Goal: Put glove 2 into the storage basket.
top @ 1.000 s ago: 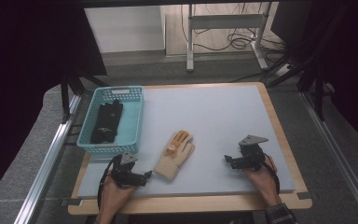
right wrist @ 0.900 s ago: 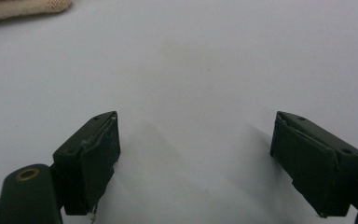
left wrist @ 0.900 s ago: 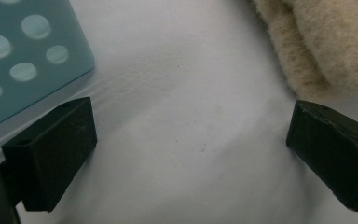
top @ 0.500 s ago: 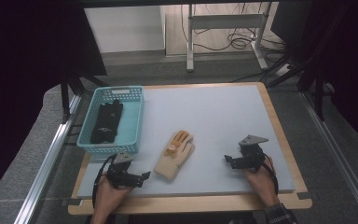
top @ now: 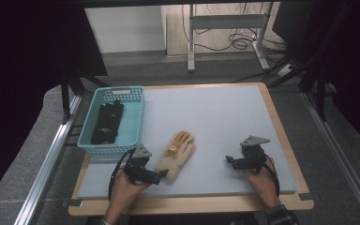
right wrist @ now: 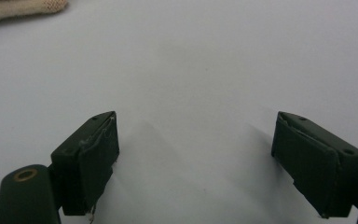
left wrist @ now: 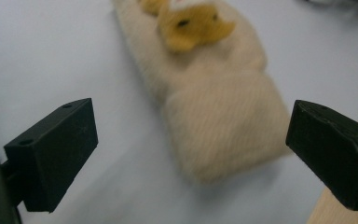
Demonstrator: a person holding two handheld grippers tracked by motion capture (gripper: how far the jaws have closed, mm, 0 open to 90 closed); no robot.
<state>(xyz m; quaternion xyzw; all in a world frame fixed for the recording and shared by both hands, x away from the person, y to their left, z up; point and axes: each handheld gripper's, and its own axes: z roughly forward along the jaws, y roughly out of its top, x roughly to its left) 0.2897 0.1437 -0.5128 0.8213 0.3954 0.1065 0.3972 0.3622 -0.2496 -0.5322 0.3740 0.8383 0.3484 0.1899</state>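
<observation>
Left gripper (top: pixel 161 174) spread wide at the cuff of the cream glove (top: pixel 177 151); right gripper (top: pixel 229 161) spread wide over bare mat.

High view: the glove lies just ahead of the left gripper, its cuff nearest the jaws; the right gripper rests well apart from it.
Left gripper view: jaws stand far apart, nothing gripped; the glove's cuff lies between and just beyond them.
Right gripper view: jaws stand far apart, nothing gripped; a glove edge lies far ahead, upper left.

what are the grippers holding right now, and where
Nothing. The left gripper is open at the glove's cuff; the right gripper is open over bare table.
</observation>
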